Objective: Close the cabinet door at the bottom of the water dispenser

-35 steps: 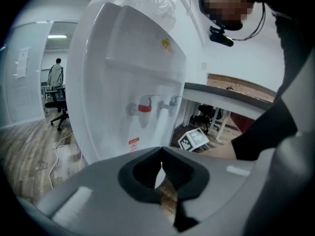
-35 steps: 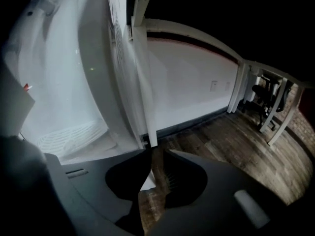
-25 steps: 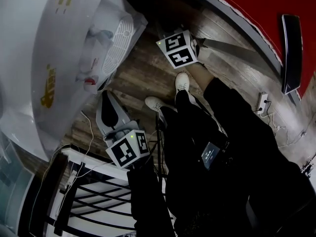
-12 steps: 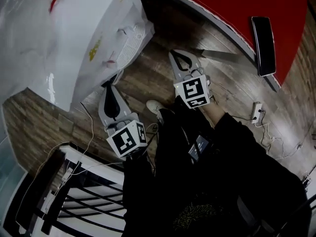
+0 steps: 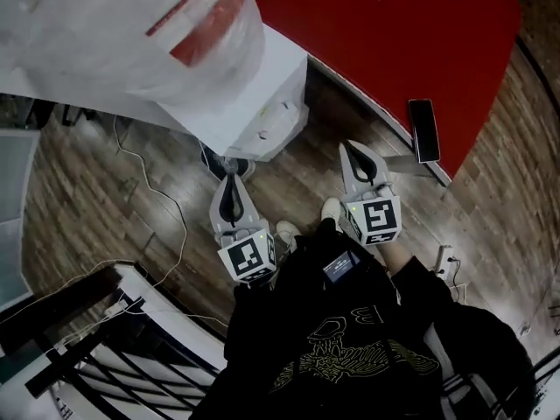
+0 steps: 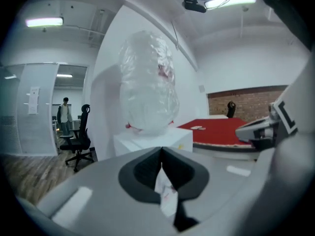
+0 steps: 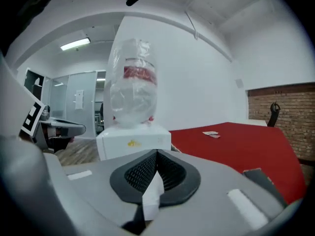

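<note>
The white water dispenser (image 5: 262,112) stands at the upper left of the head view, topped by a plastic-wrapped bottle (image 5: 166,24). From above, its bottom cabinet door cannot be made out. My left gripper (image 5: 229,184) is shut and empty, held in the air just in front of the dispenser. To its right my right gripper (image 5: 353,150) is also shut and empty, near the red table's edge. In the left gripper view, the shut left gripper (image 6: 161,150) points at the dispenser's top (image 6: 152,141) and bottle (image 6: 147,82). From the right gripper (image 7: 157,154) the dispenser (image 7: 133,142) shows likewise.
A red table (image 5: 394,51) curves along the right, with a dark phone (image 5: 423,129) near its edge. A white cable (image 5: 166,208) trails over the wood floor. A black-and-white rack (image 5: 105,339) fills the lower left. An office chair (image 6: 78,141) and a person (image 6: 63,114) are far off.
Both grippers have risen from low beside the dispenser's base to about its top. The head view has risen too and now looks down on the dispenser from above.
</note>
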